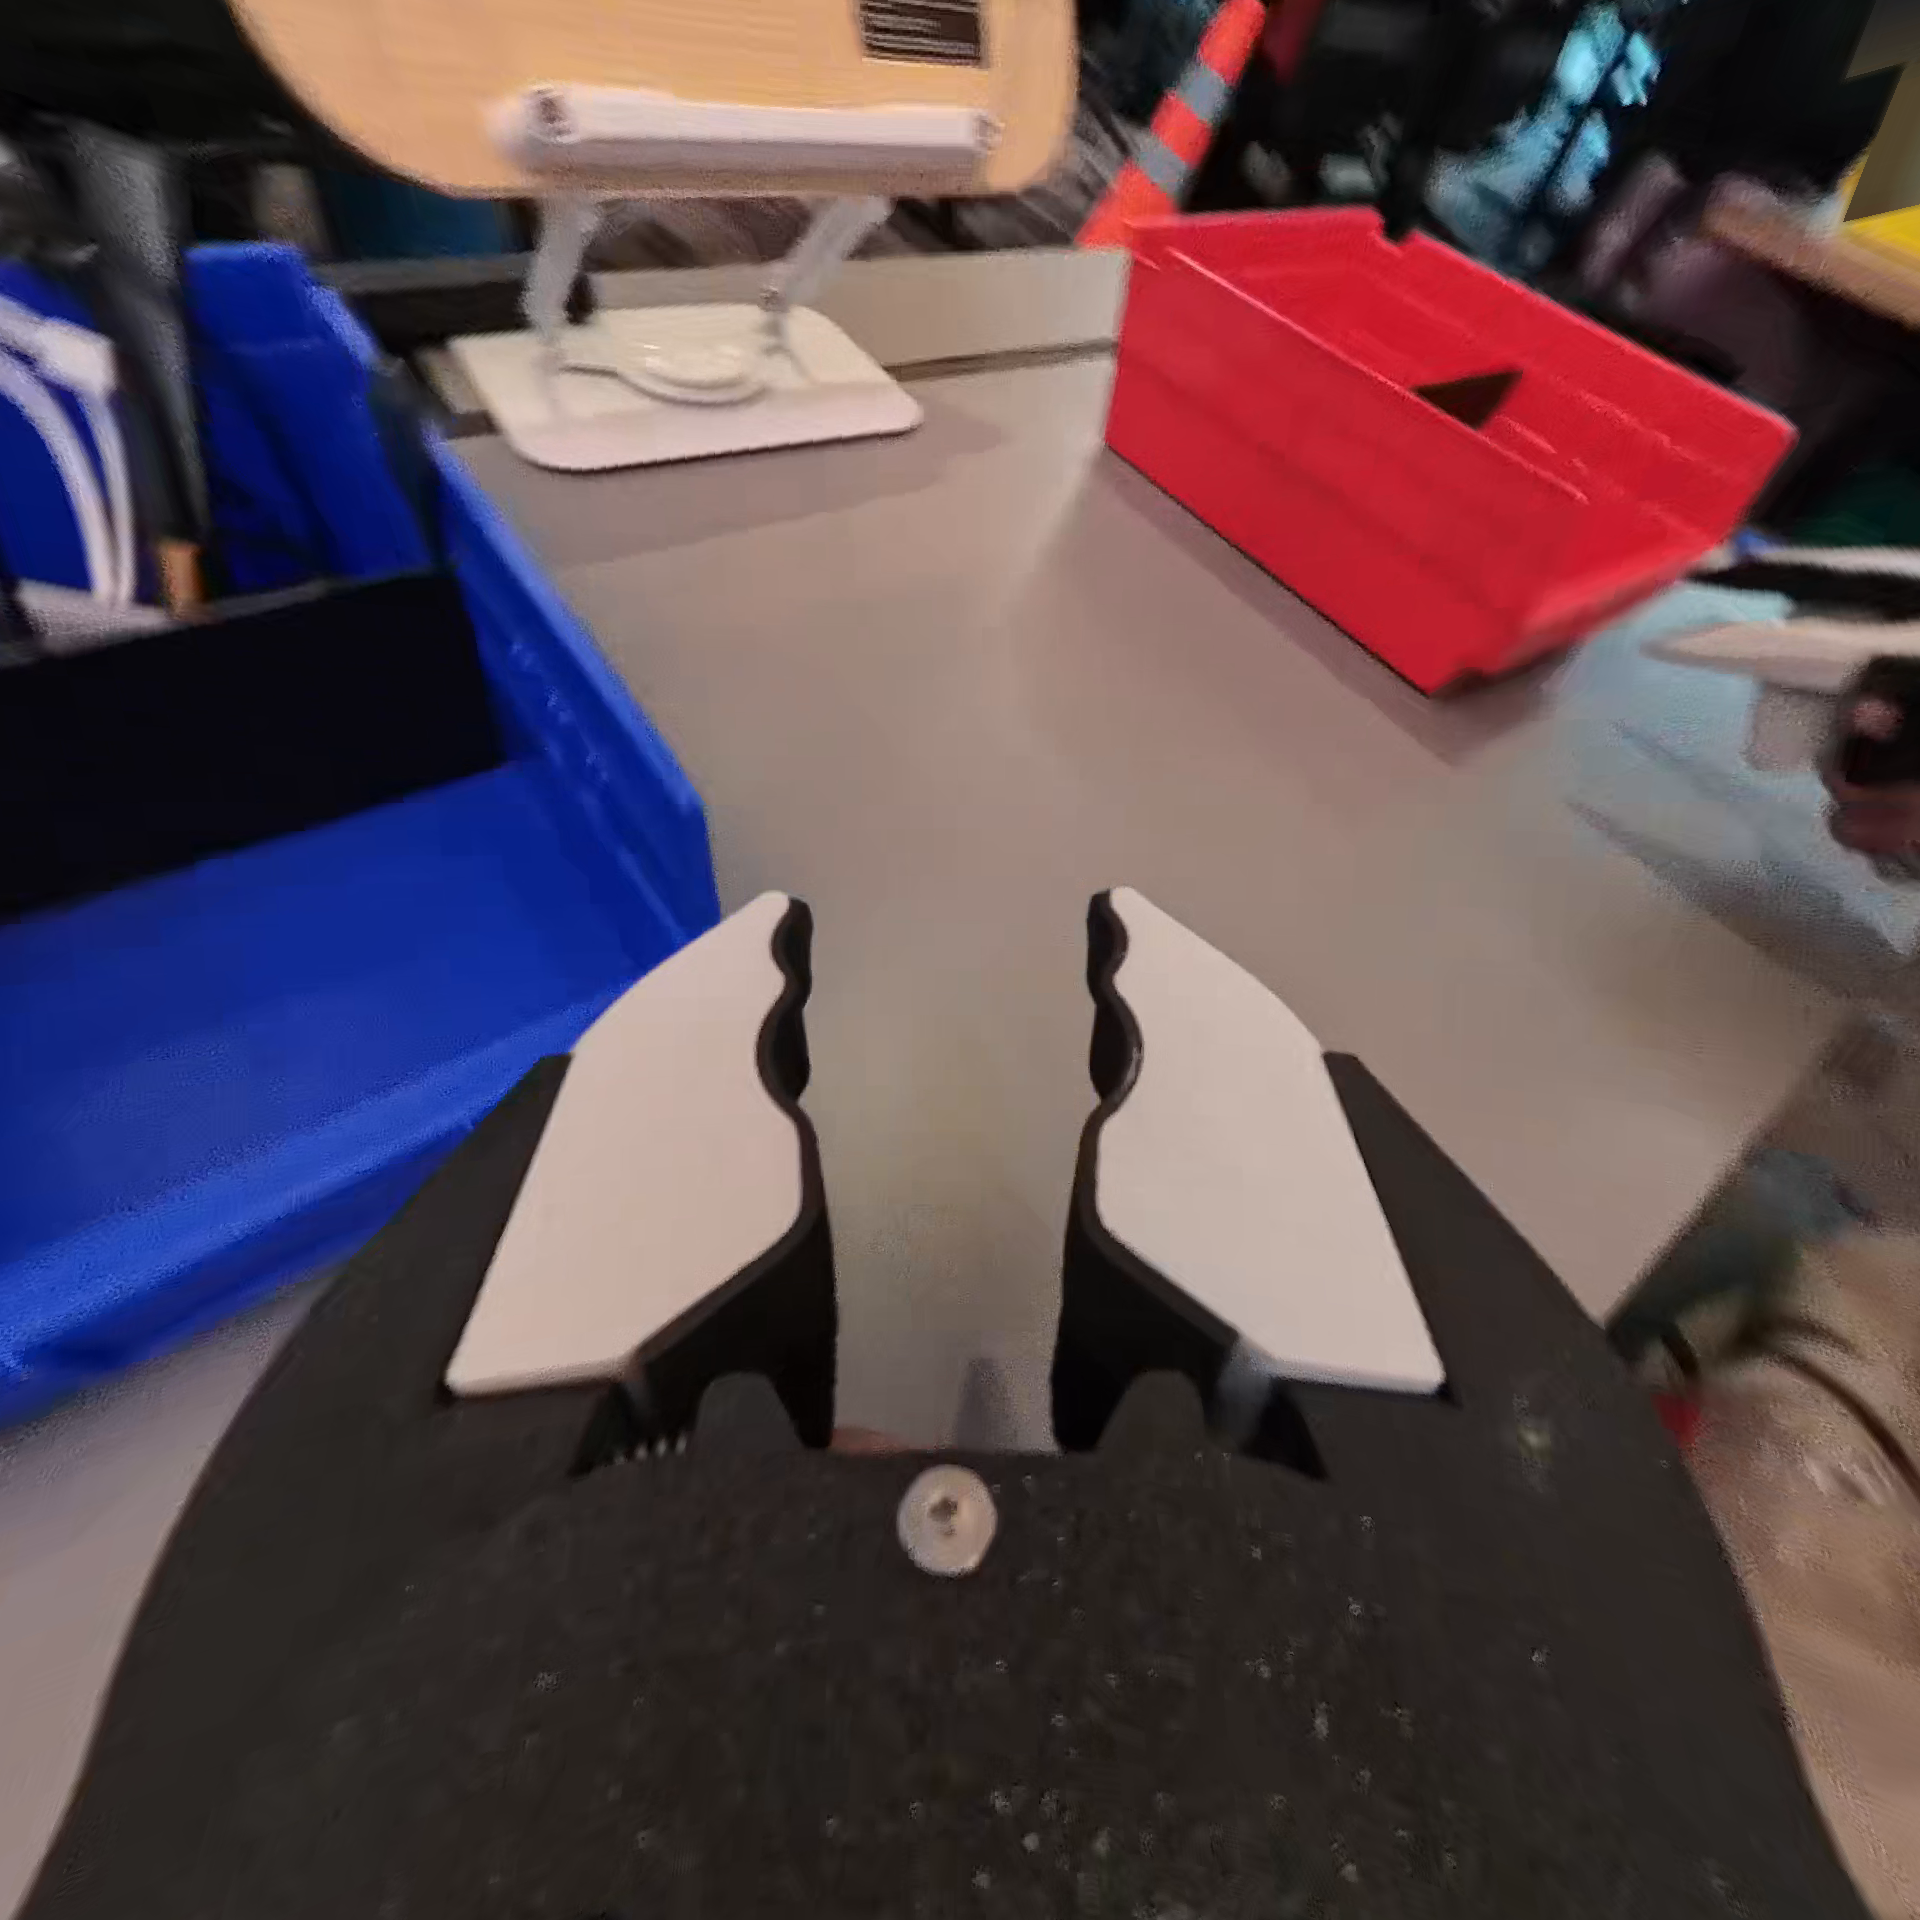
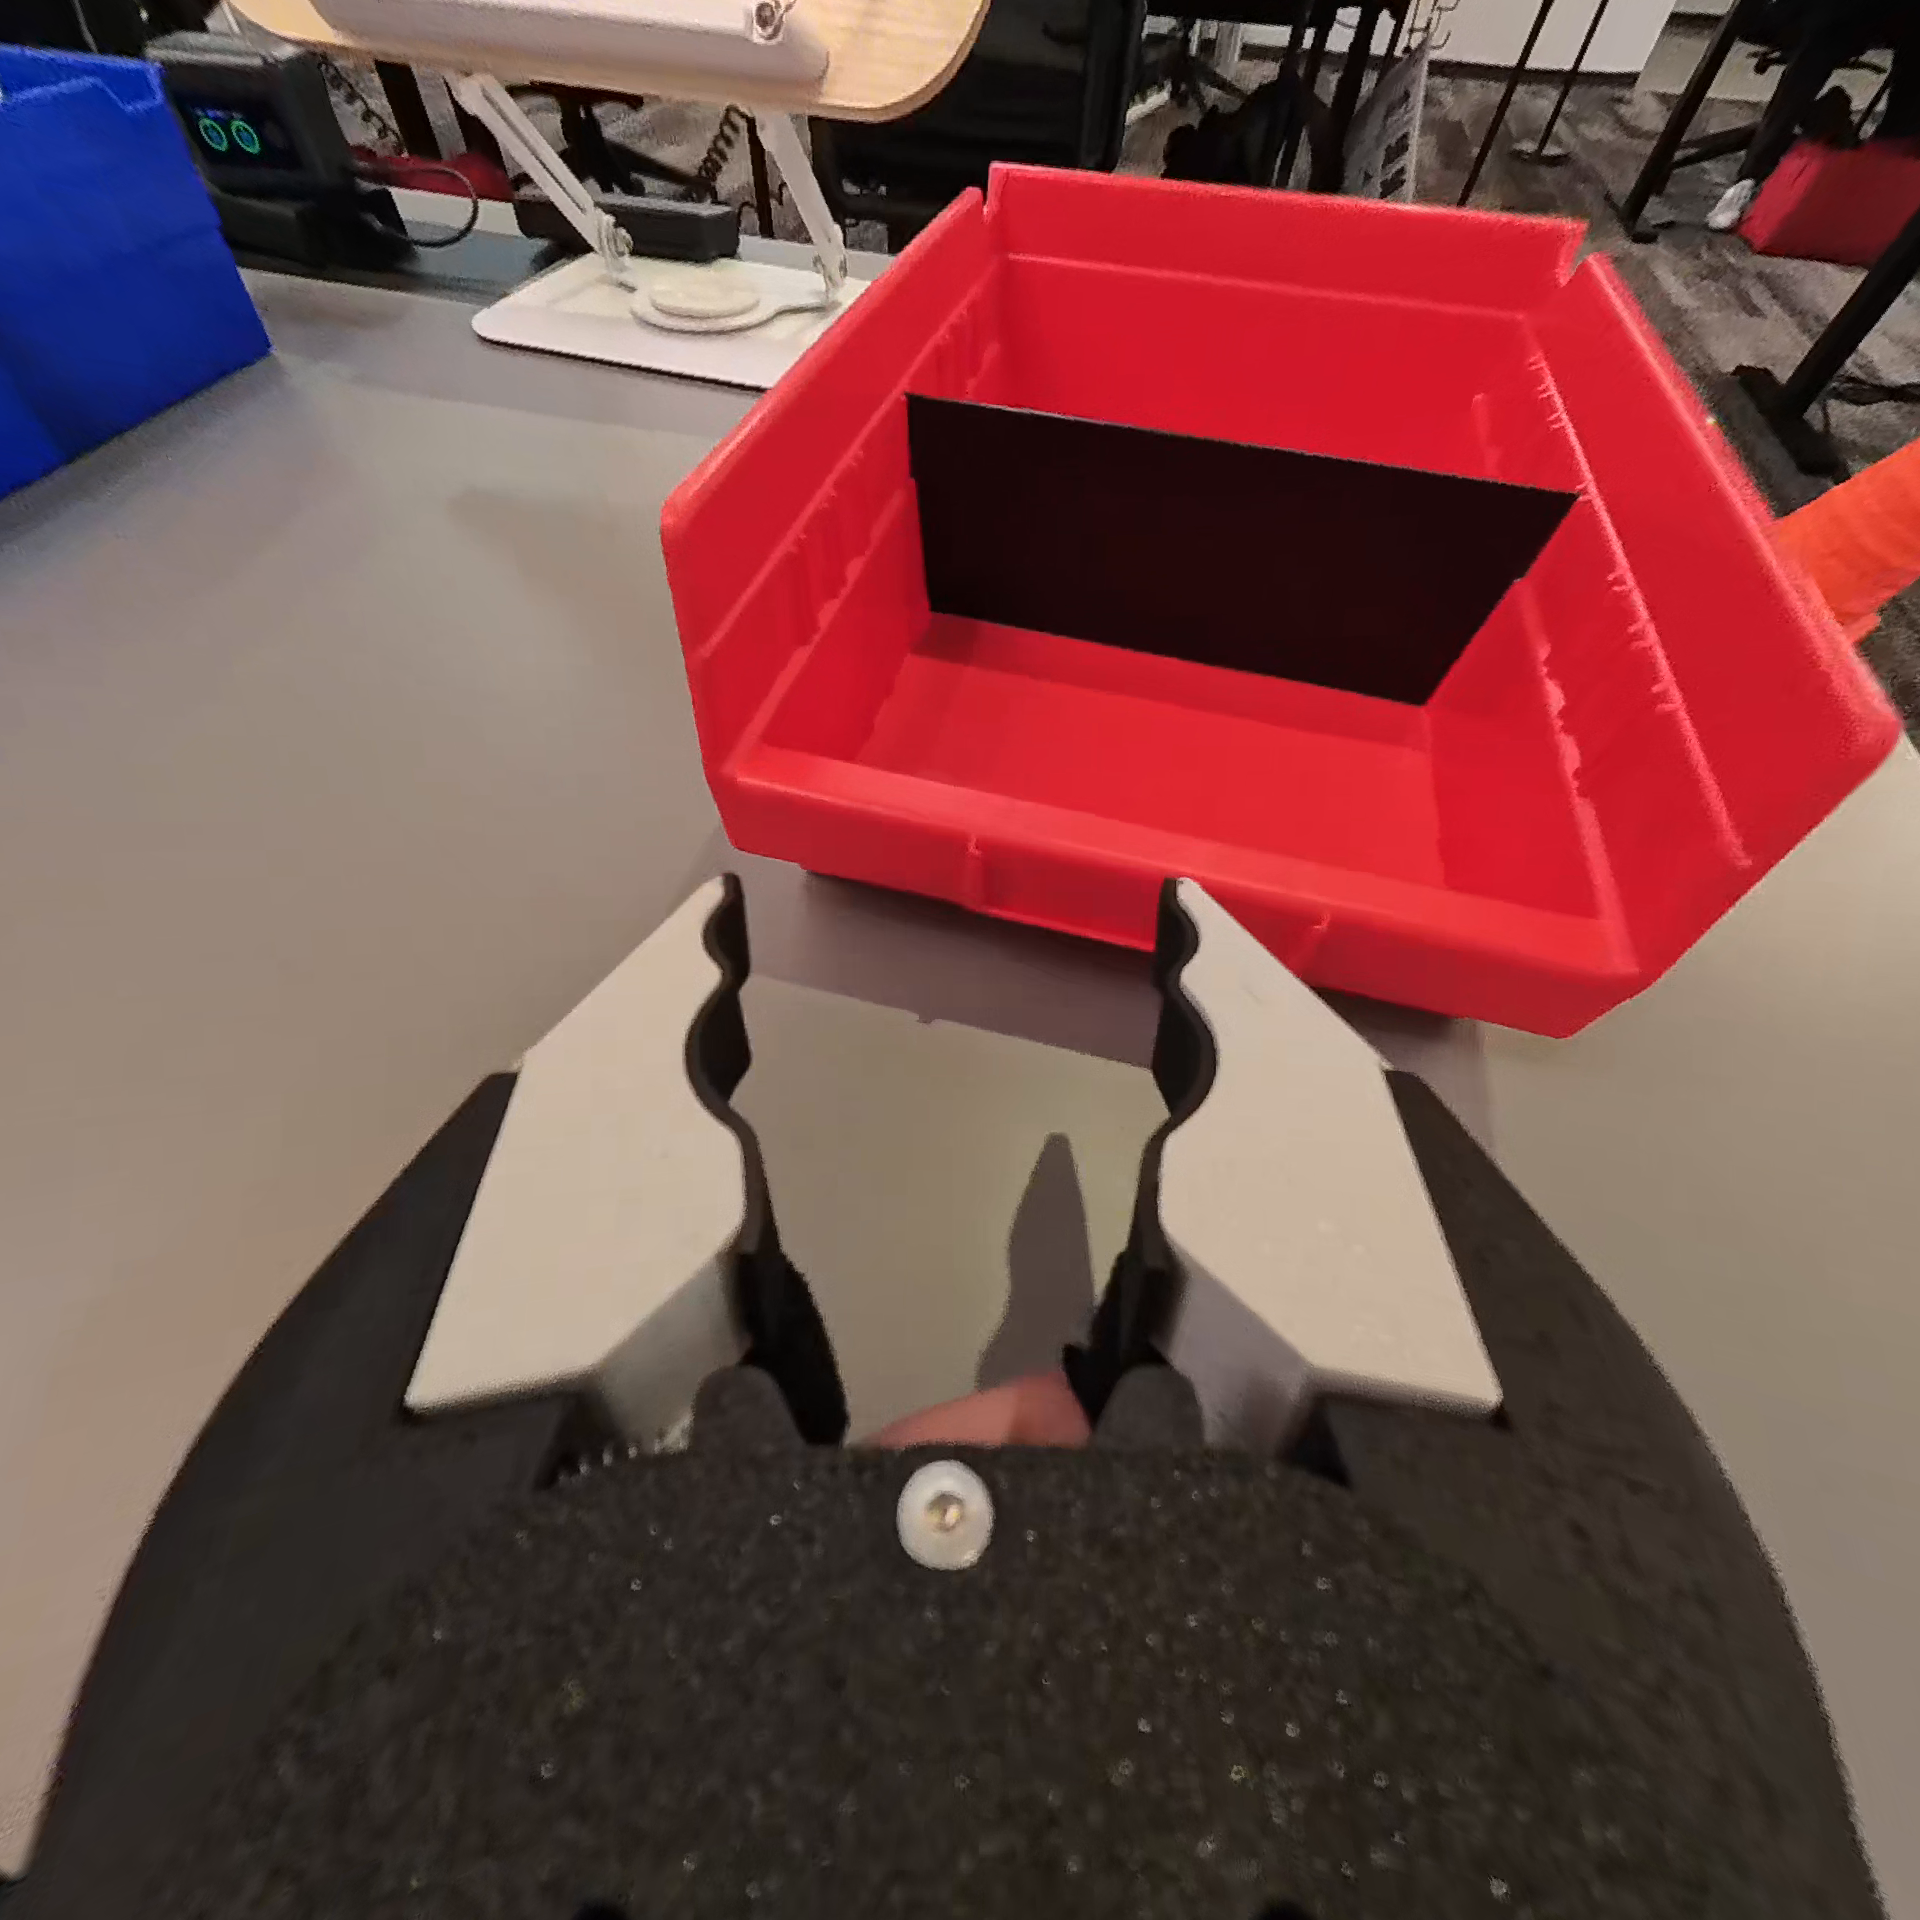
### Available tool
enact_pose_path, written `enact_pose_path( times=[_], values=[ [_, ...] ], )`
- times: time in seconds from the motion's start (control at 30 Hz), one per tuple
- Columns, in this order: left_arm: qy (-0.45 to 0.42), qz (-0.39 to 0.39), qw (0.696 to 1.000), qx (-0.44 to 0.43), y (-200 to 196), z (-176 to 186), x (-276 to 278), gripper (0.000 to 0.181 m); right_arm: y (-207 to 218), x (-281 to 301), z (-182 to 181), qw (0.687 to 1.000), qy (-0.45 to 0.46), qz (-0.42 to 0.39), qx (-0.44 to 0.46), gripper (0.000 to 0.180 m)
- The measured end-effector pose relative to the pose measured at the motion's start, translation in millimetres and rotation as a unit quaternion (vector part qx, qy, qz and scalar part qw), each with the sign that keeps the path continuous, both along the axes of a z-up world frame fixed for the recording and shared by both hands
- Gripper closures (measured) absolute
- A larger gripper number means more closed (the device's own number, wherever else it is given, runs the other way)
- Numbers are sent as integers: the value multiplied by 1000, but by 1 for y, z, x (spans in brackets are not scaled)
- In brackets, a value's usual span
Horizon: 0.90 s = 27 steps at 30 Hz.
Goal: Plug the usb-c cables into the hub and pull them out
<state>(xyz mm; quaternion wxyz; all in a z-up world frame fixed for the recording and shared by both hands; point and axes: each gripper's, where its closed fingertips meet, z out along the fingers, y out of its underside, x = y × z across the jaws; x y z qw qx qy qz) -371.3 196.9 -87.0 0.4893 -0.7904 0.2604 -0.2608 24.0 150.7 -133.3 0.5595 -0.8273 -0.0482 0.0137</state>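
Cables and hub, the things you need, appear in neither view; you cannot yet tell where they lie.

Nearest you, at the bottom of the left wrist view, your left gripper (image 1: 948,914) has its jaws apart and grips nothing. It hangs over bare grey table (image 1: 987,727). At the bottom of the right wrist view, your right gripper (image 2: 951,894) is likewise spread and empty, its tips just short of the red bin (image 2: 1143,862).

To start well, find the parts before you reach. The red bin's near compartment looks bare; a black divider (image 2: 1226,540) hides most of the part behind it. The blue bin (image 1: 312,1039), at the left of the left view, holds some white and dark items in its far section, too blurred to name. Look there first, I judge. Keep both sets of jaws spread until a plug body sits squarely between them.

Farther off, in the upper middle of both views, a white stand (image 2: 665,312) rests on the table and carries a pale wooden board (image 1: 665,83). Beyond that the room is cluttered: an orange cone (image 1: 1184,114) at the upper right of the left view, dark table legs and carpet in the upper right of the right view, and a small lit screen (image 2: 234,130) at its upper left.
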Motion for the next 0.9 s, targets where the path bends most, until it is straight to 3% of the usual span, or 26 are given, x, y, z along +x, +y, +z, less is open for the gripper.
enact_pose_path(
  times=[0.13,0.27,0.33,0.43,0.5,0.7,0.8,0.83,0.9],
  values=[
    [119,-98,988,0,26,49,-10,133,3,0,2,1000,24,5,9,101],
    [318,-64,944,65,127,82,-58,134,9,-2,4,999,45,10,14,101],
    [388,-50,917,80,186,83,-81,135,11,-5,1,999,49,15,8,101],
    [415,-93,904,53,249,50,-92,134,17,-9,0,999,49,21,7,101],
    [429,-146,891,19,268,15,-91,129,21,-14,0,998,55,29,5,101],
    [488,-266,831,28,270,-58,-83,136,24,-16,-7,998,56,34,-4,102],
    [516,-280,808,42,275,-74,-85,137,24,-15,-6,997,63,34,0,102],
    [519,-277,808,42,279,-74,-84,129,25,-15,-6,997,65,34,0,102],
    [531,-280,798,48,285,-74,-86,138,26,-15,-6,997,65,35,1,102]
  ],
)
